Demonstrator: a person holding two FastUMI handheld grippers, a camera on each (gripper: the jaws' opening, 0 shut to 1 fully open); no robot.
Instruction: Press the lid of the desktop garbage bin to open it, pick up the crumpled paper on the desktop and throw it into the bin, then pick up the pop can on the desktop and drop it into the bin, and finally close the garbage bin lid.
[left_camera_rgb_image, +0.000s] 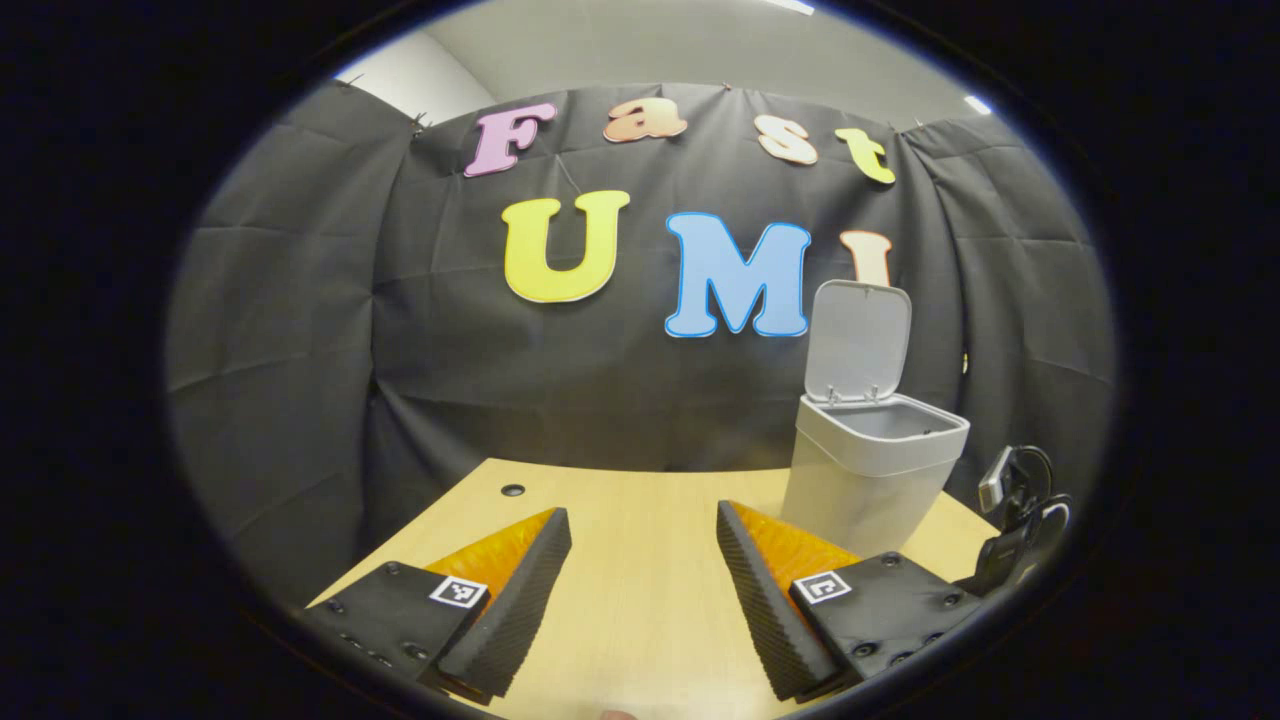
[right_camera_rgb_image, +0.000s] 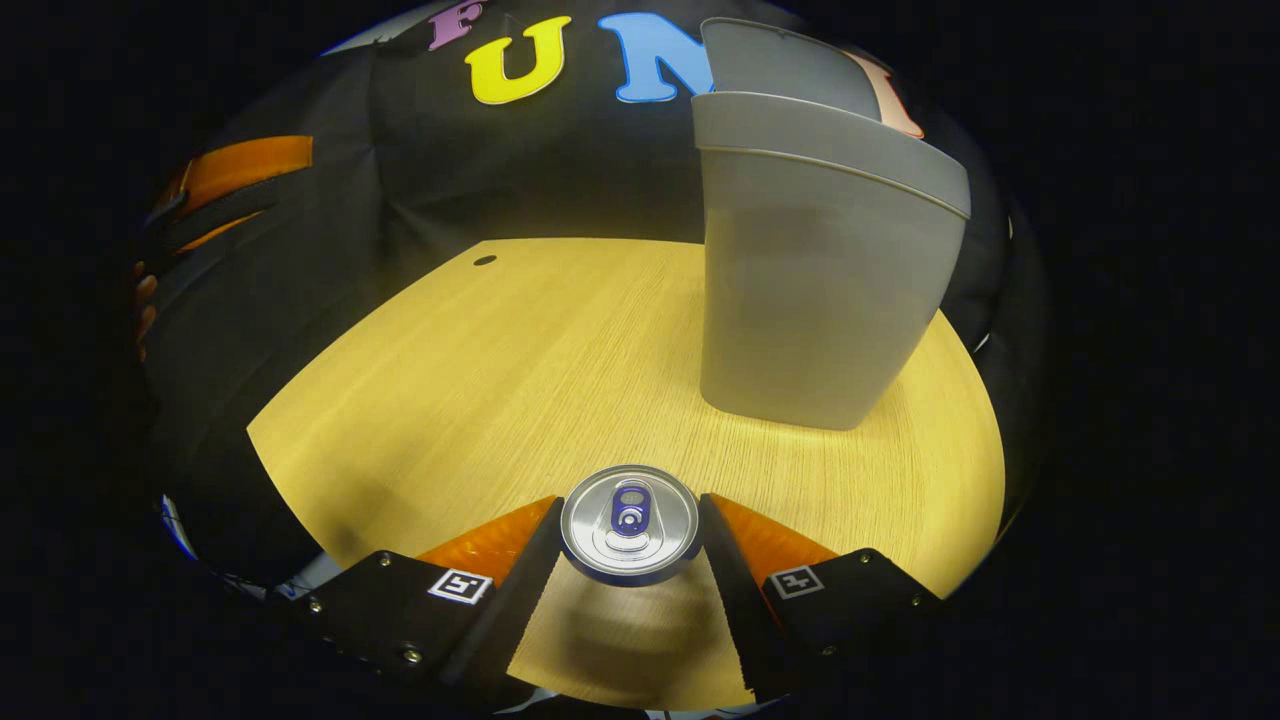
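Observation:
A grey desktop bin (left_camera_rgb_image: 868, 470) stands on the wooden table at the right of the left gripper view, its lid (left_camera_rgb_image: 857, 340) tipped up and open. My left gripper (left_camera_rgb_image: 643, 560) hovers open over bare table with nothing between its fingers. In the right gripper view a pop can (right_camera_rgb_image: 630, 522) shows top-on with its pull tab. My right gripper (right_camera_rgb_image: 628, 525) is shut on it, a finger pressed to each side, and the can's shadow lies on the wood below. The bin (right_camera_rgb_image: 820, 270) rises just beyond it to the right. The other gripper (right_camera_rgb_image: 225, 190), with a hand on it, hangs at the far left.
The wooden table (right_camera_rgb_image: 480, 380) has a small dark hole (right_camera_rgb_image: 484, 260) near its back left edge. A black clamp with cables (left_camera_rgb_image: 1020, 510) sits at the table's right edge behind the bin. Black cloth walls close in the back and sides.

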